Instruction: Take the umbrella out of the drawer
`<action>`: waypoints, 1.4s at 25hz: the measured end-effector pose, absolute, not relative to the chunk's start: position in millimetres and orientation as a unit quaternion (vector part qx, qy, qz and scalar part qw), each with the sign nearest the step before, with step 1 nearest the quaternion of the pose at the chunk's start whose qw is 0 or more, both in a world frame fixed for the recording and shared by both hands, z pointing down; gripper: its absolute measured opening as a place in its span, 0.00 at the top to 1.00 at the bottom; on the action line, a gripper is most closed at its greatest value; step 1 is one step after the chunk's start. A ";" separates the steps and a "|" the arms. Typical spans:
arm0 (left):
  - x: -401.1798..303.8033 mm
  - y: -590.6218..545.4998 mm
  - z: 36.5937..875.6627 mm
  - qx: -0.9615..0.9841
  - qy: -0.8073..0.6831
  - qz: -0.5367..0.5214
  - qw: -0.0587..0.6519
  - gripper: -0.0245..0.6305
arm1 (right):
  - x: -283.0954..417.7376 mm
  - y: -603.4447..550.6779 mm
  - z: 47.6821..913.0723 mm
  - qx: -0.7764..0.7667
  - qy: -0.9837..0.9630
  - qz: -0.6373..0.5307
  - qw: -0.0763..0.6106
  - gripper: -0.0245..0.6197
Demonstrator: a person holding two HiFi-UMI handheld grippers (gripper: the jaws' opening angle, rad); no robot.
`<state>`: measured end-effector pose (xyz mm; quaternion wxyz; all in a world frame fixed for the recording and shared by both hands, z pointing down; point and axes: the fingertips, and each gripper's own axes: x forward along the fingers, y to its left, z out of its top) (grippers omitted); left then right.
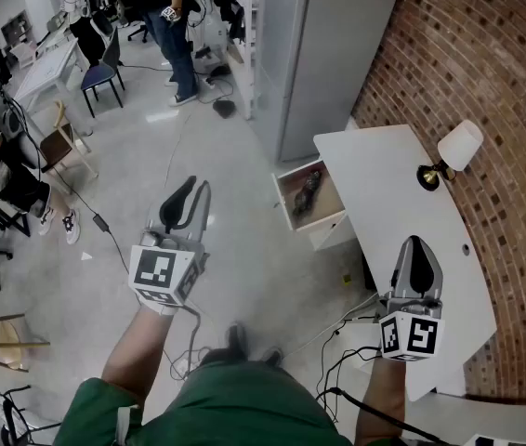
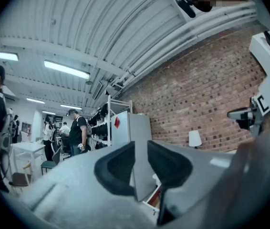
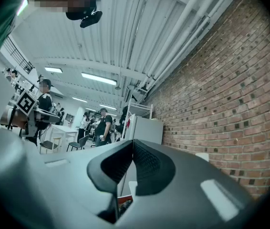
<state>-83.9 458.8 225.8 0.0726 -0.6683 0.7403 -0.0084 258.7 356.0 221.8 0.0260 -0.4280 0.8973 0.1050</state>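
Note:
A dark folded umbrella [image 1: 307, 193] lies in an open white drawer [image 1: 330, 223] pulled out from the left side of a white desk [image 1: 388, 179]. My left gripper [image 1: 179, 196] is held over the floor, to the left of the drawer and well short of it, jaws shut on nothing. My right gripper [image 1: 418, 251] hovers over the desk's near end, also shut and empty. In the left gripper view the pads [image 2: 166, 161] nearly meet, with a strip of the drawer [image 2: 155, 198] below them. In the right gripper view the jaws [image 3: 132, 146] are pressed together.
A tall grey cabinet [image 1: 333, 54] stands just behind the drawer. A table lamp [image 1: 453, 151] sits on the desk by the brick wall [image 1: 486, 72]. Cables [image 1: 342, 360] trail on the floor near my feet. People, chairs and tables [image 1: 54, 63] fill the far left.

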 end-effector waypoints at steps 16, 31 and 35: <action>-142.2 462.0 229.9 -0.679 0.730 0.007 0.071 0.76 | 211.9 347.2 222.2 -0.457 0.886 0.071 0.027 0.70; -178.6 420.0 273.2 -0.696 0.717 0.004 0.029 0.69 | 174.0 313.2 241.3 -0.466 0.882 0.065 0.005 0.66; -174.3 384.9 287.6 -0.698 0.716 -0.018 0.017 0.69 | 170.0 274.4 258.9 -0.459 0.887 0.046 0.007 0.66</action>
